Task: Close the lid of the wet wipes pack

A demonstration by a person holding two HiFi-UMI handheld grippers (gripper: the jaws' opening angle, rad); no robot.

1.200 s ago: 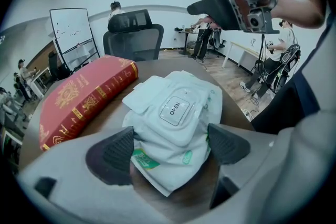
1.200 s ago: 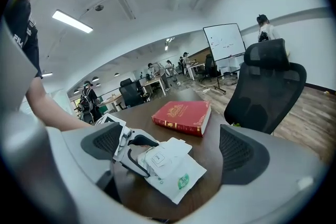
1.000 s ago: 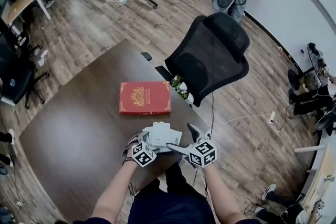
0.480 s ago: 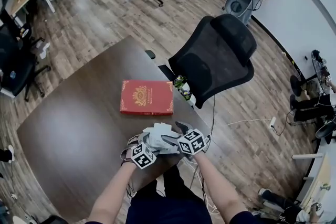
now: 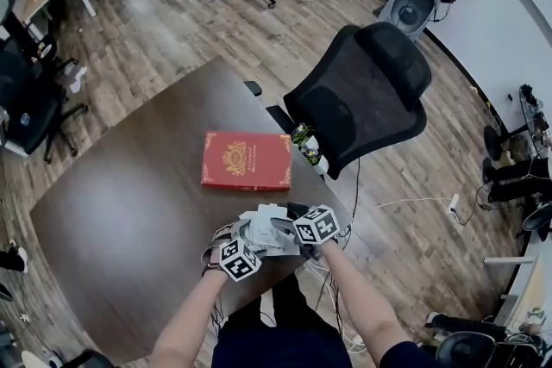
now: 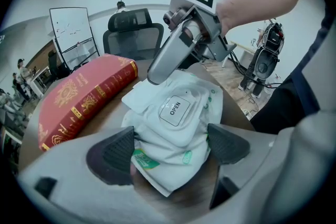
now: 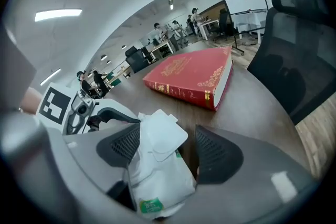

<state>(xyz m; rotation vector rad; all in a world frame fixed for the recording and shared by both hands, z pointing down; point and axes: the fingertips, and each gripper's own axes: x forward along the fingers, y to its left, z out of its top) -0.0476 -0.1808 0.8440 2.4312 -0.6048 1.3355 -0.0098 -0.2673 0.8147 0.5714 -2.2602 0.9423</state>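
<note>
The white wet wipes pack (image 5: pixel 259 230) lies near the front edge of the dark table (image 5: pixel 129 194). Its near end sits between the pads of my left gripper (image 6: pixel 170 149), which is shut on it. The lid marked OPEN (image 6: pixel 176 107) lies flat on the pack's top, and a white flap sticks out at the far end. My right gripper (image 7: pixel 168 152) has come down over the pack (image 7: pixel 157 178) and its jaws have just been closing. The flap is between them, with a gap at the right pad. One of its fingers (image 6: pixel 168 57) rests on the pack's far end.
A red book (image 5: pixel 247 161) lies flat just beyond the pack. A black office chair (image 5: pixel 362 99) stands at the table's far right edge. A small plant (image 5: pixel 304 138) sits by the book's right end. Other desks and people are far back in the room.
My right gripper has dropped and moved left onto the pack, and its jaws have narrowed. The left gripper has kept its hold and its place.
</note>
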